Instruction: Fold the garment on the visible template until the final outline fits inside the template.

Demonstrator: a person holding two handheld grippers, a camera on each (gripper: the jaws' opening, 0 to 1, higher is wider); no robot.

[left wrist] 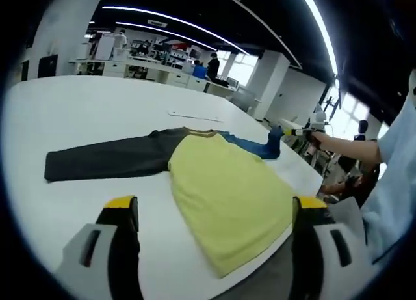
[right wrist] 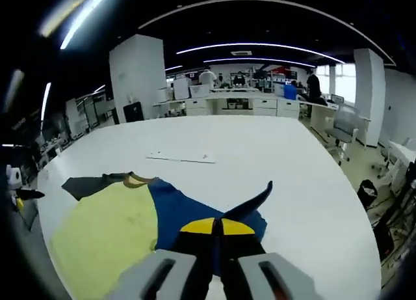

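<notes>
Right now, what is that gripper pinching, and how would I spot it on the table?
Start at the big white table and find the yellow-bodied shirt lying flat on it. One sleeve is dark grey; the other is the blue sleeve, and the right gripper is shut on that one.

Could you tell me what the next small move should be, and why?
Probably carry the blue sleeve inward over the yellow body: the right gripper looks shut on its cuff, lifted off the white table, while the dark sleeve lies spread out flat.
</notes>
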